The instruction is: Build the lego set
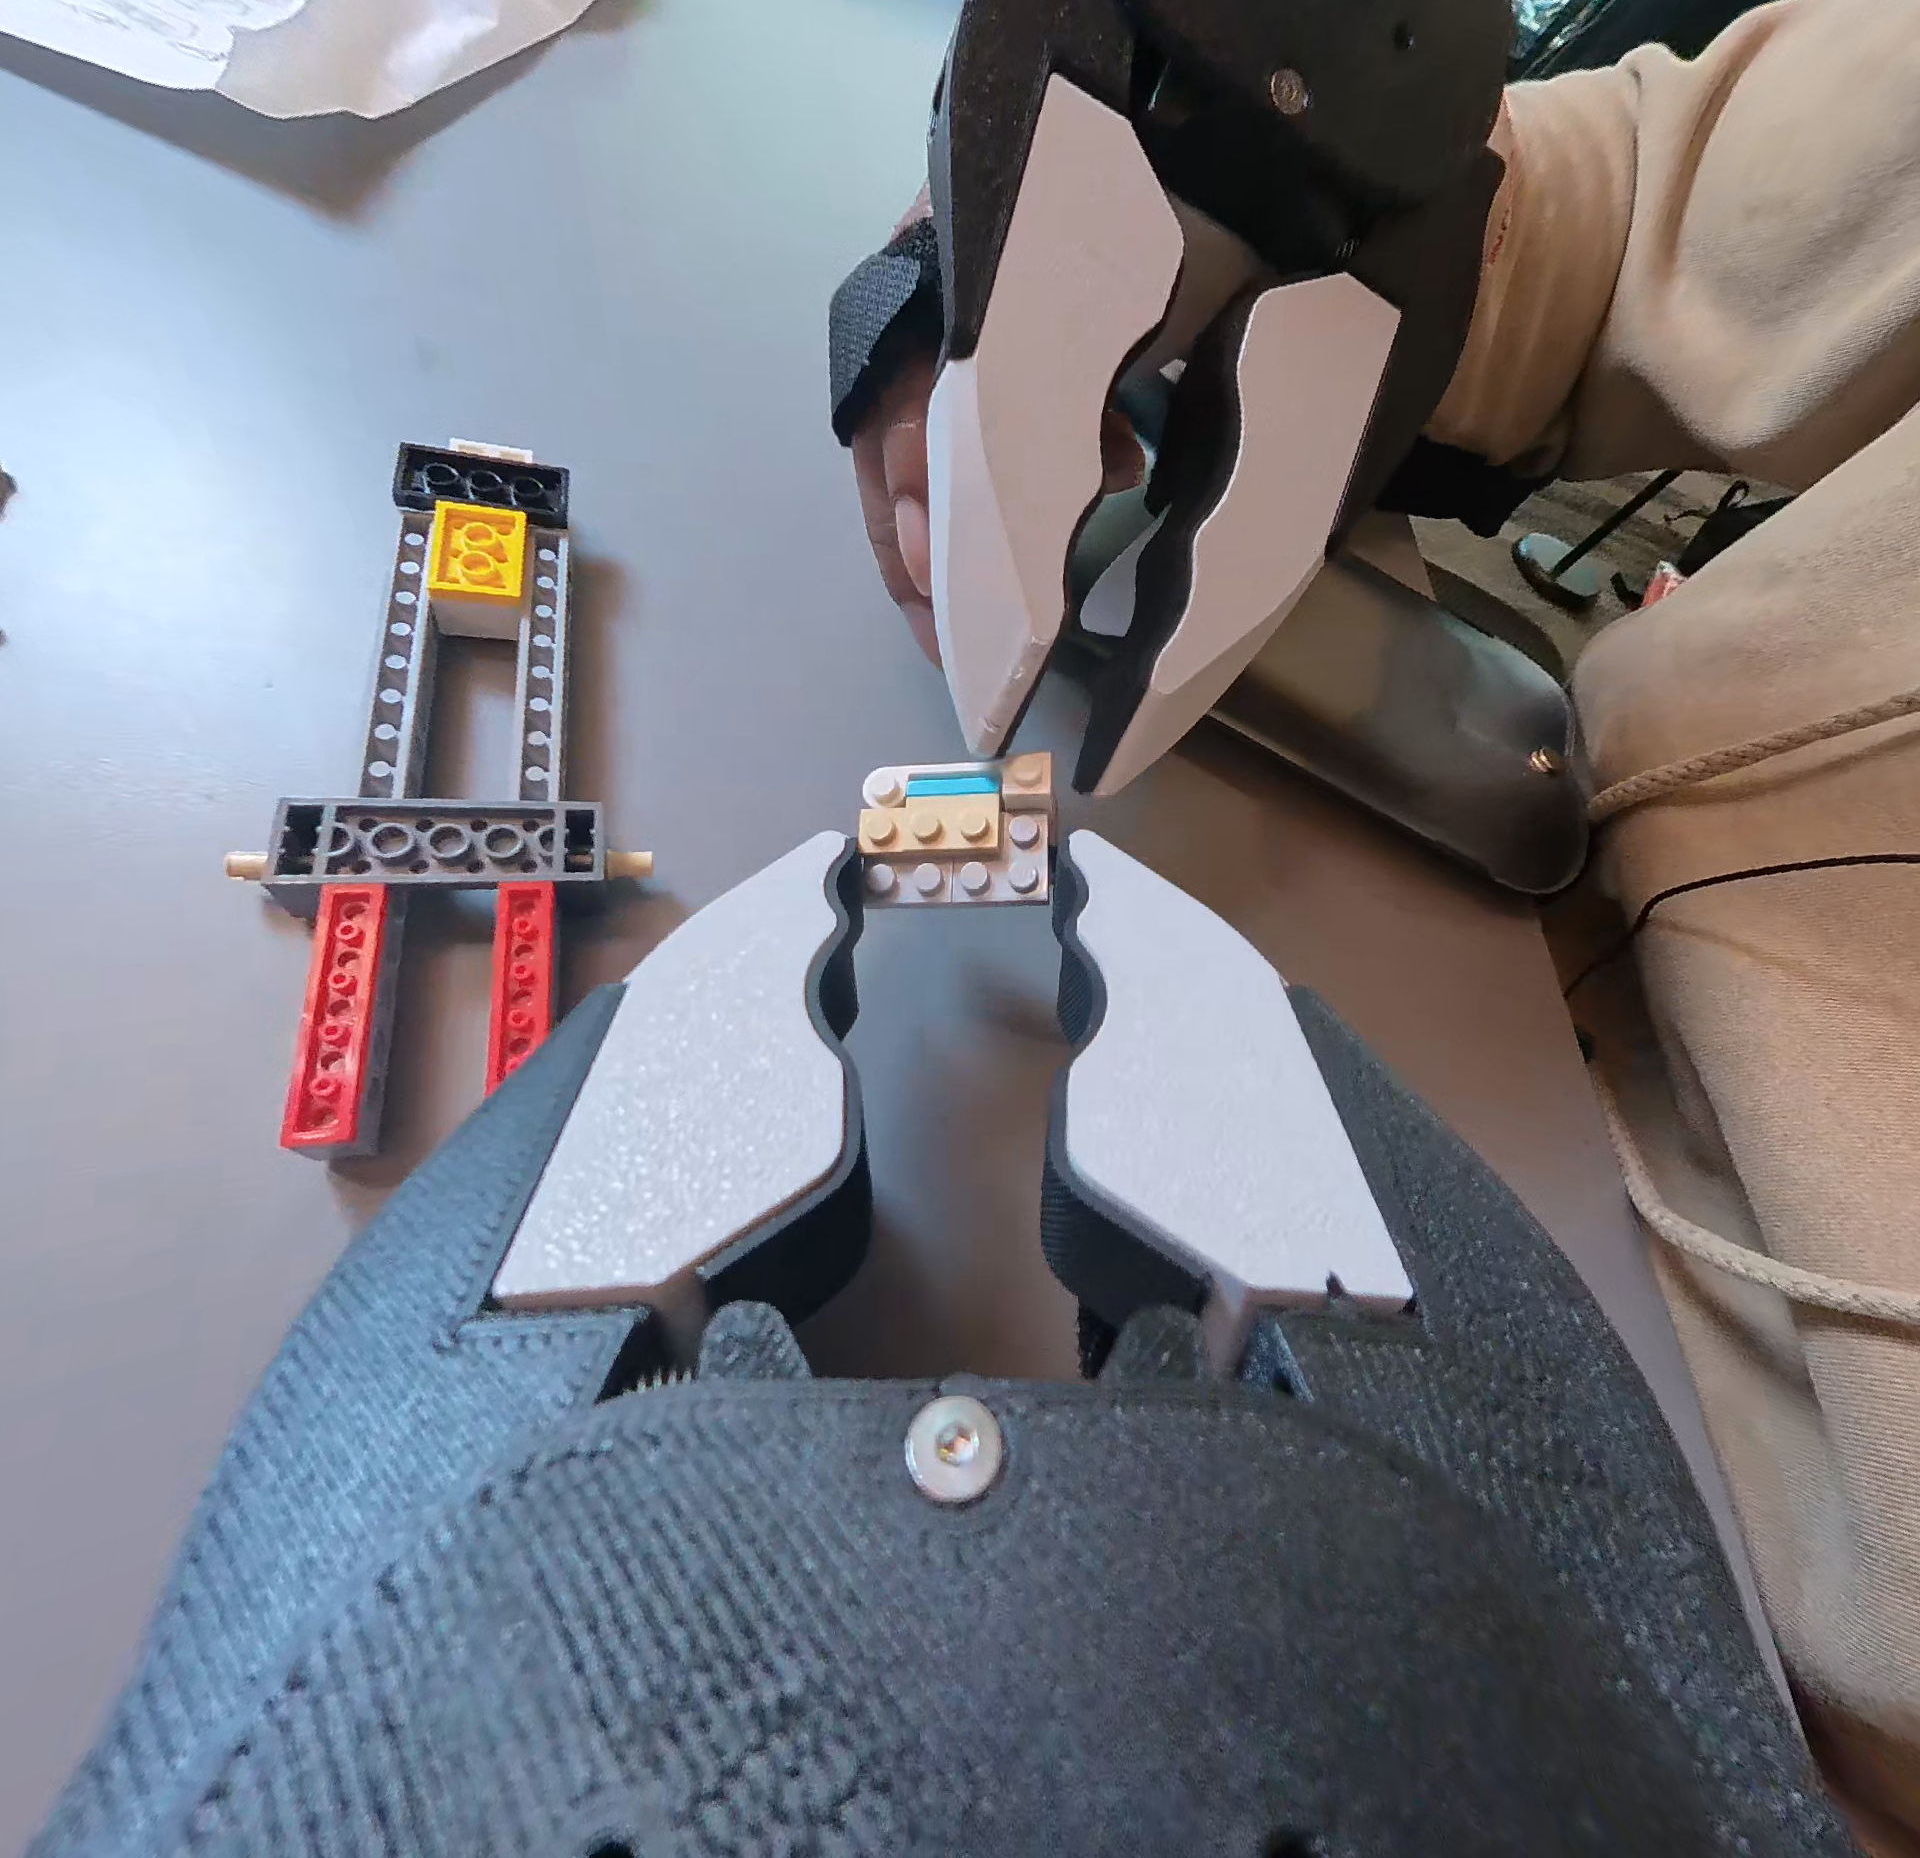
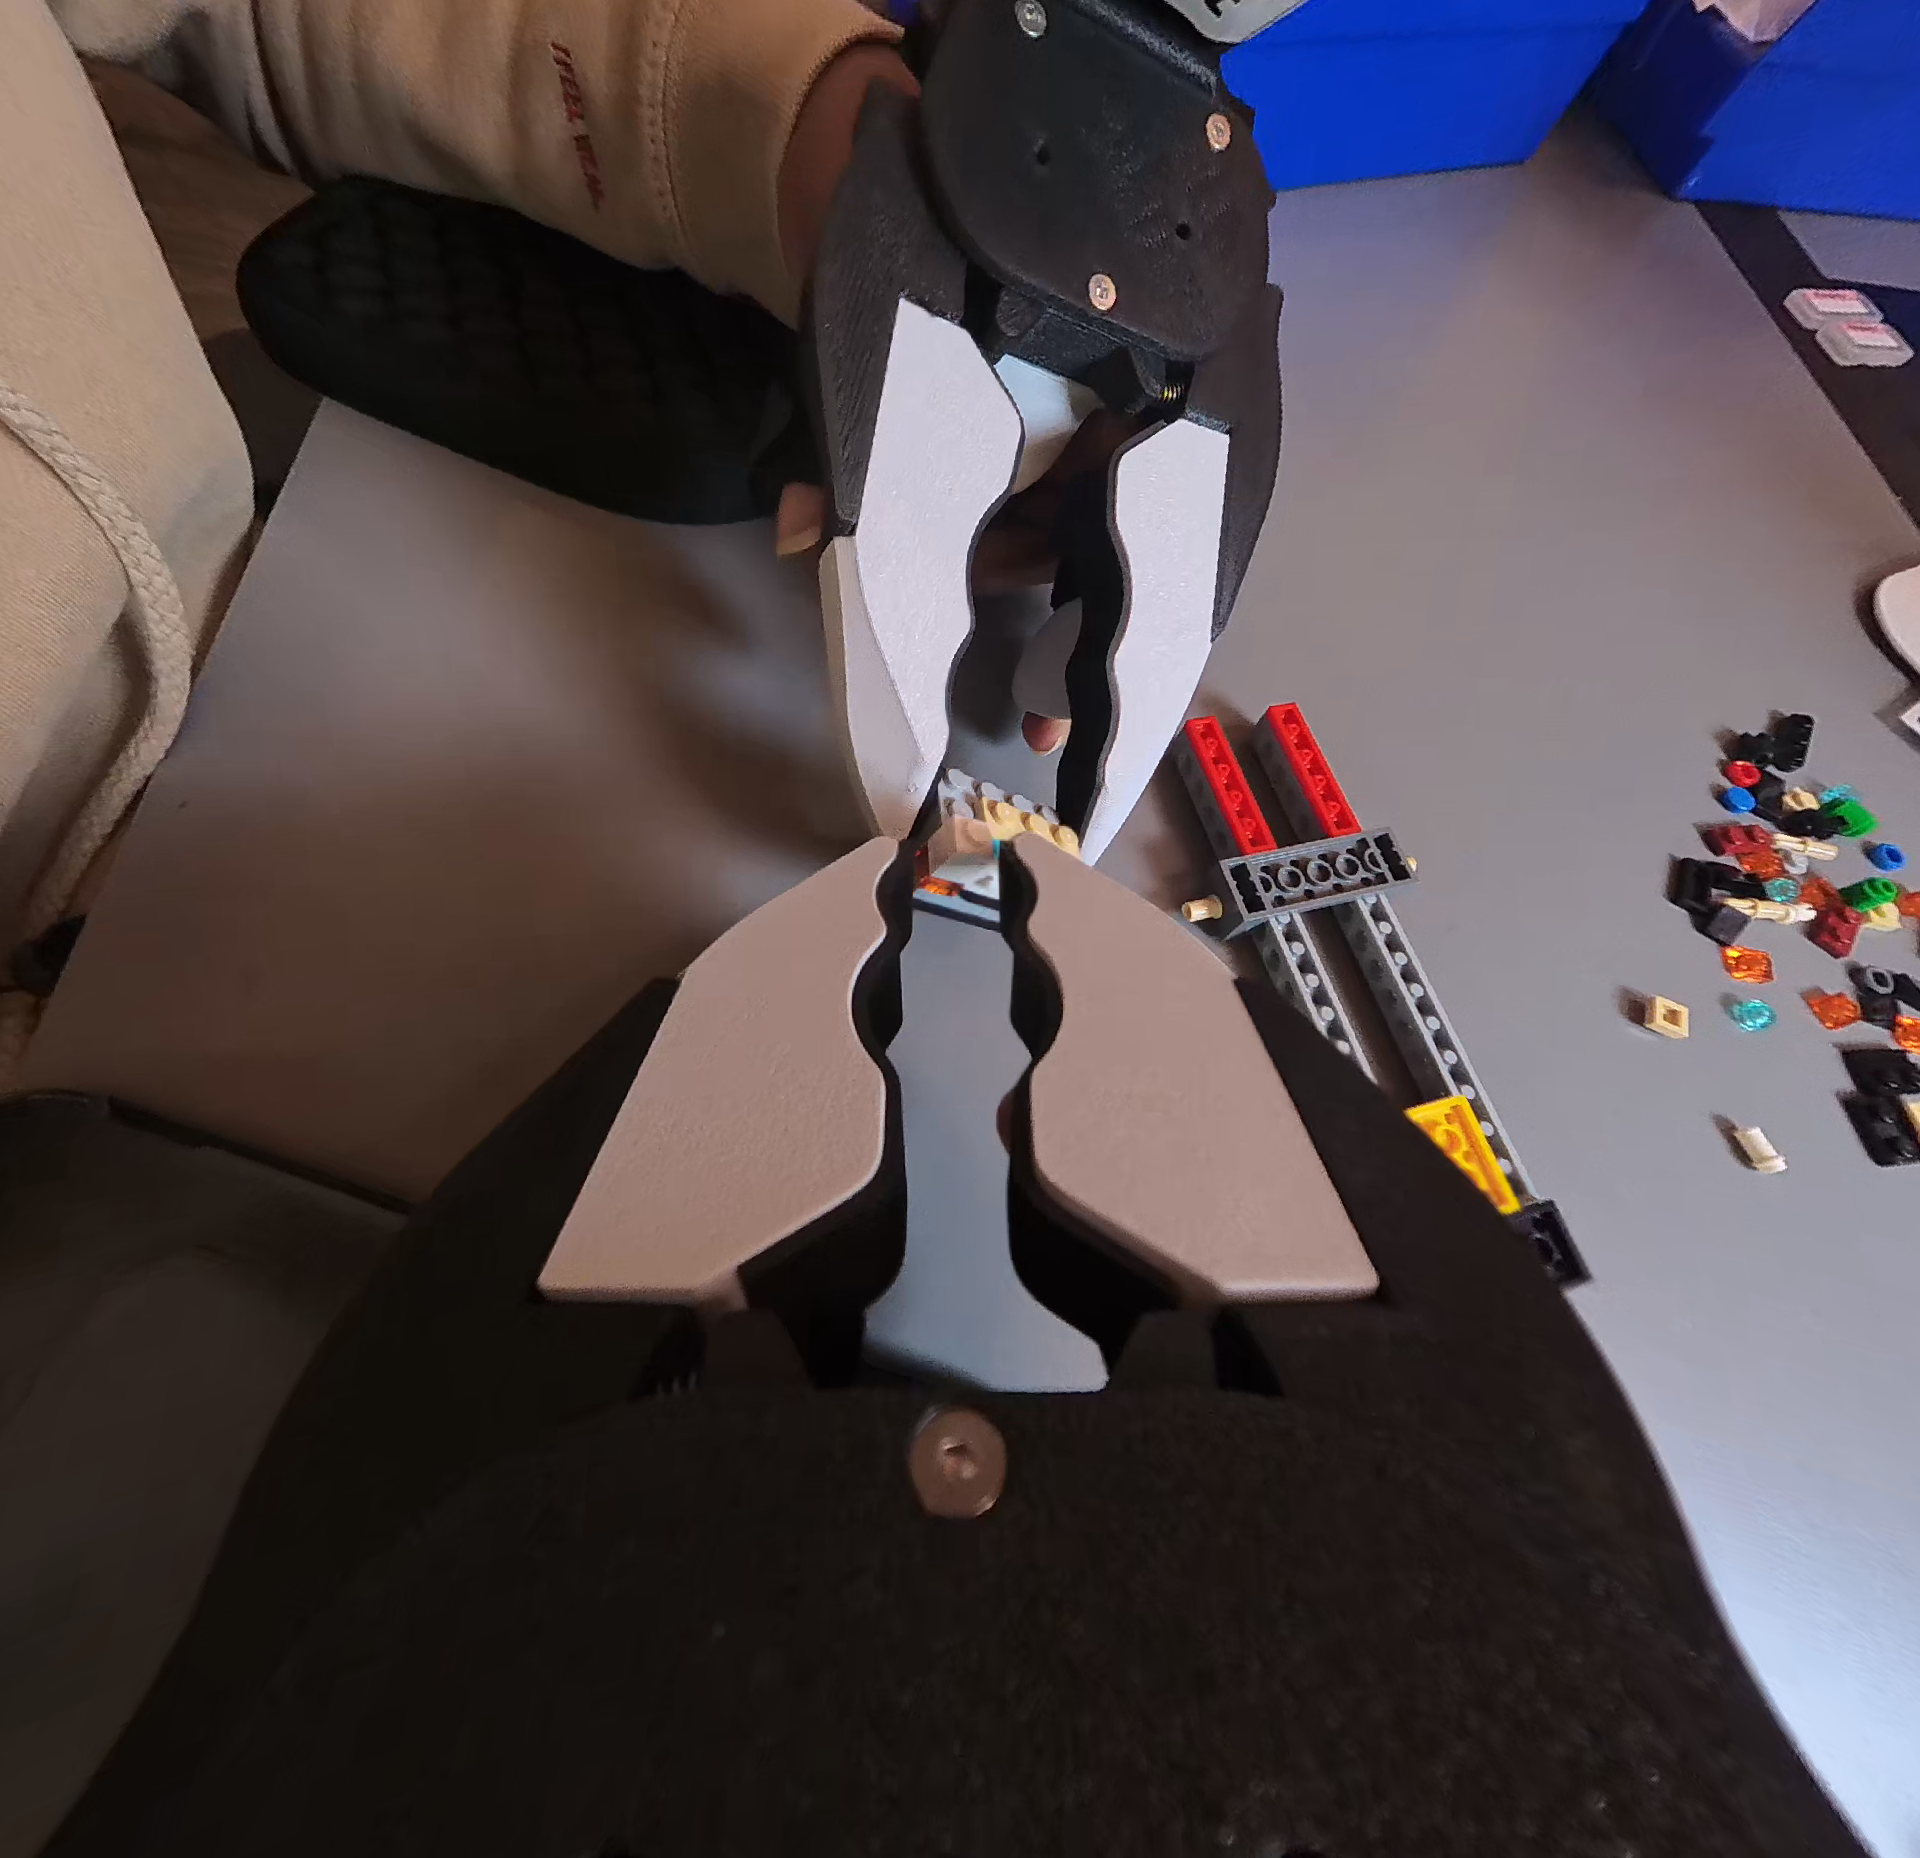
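Pinching one small lego assembly (image 1: 956,840) from opposite sides, both hand-held grippers clamp it.

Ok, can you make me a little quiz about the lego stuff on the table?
1. True or false: the left gripper clamps the small grey and tan assembly.
2. What colour is the brick on the long frame beside its black end? A yellow, B green, C white.
3. Fill in: the loose small pieces lie on the grey ____.

Key: 1 true; 2 A; 3 table.
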`<state>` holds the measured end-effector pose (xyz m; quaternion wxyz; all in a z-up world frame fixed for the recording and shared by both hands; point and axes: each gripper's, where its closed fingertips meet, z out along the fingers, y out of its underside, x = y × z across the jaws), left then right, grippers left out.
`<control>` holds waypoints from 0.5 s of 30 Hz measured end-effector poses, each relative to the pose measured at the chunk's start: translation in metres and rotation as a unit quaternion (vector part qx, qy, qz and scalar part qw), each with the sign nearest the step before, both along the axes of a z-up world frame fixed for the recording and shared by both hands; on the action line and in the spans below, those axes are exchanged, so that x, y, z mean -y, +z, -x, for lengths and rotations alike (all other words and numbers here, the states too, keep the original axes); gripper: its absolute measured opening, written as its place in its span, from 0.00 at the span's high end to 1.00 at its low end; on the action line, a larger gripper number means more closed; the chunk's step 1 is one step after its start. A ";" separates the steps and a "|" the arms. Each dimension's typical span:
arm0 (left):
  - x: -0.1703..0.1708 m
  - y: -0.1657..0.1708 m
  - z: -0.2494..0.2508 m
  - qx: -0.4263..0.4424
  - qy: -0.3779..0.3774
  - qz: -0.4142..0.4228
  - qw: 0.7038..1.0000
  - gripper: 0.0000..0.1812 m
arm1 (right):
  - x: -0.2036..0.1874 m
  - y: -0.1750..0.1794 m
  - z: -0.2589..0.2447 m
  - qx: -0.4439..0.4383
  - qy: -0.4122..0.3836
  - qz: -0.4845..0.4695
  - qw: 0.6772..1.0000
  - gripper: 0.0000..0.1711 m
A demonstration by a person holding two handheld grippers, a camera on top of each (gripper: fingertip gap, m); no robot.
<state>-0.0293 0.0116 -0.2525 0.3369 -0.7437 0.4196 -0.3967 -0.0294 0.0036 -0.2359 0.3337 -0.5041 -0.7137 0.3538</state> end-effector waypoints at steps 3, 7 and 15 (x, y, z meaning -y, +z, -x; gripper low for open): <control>-0.001 0.001 0.003 0.008 0.004 0.009 1.000 0.80 | 0.001 0.007 -0.002 -0.017 0.009 -0.013 1.000 0.85; -0.001 0.003 0.006 0.022 0.007 0.032 0.999 0.80 | 0.004 0.012 -0.001 -0.043 0.028 -0.097 0.994 0.76; 0.005 0.001 0.007 0.027 0.000 0.075 0.997 0.80 | 0.008 -0.002 0.010 -0.044 0.043 -0.257 0.965 0.77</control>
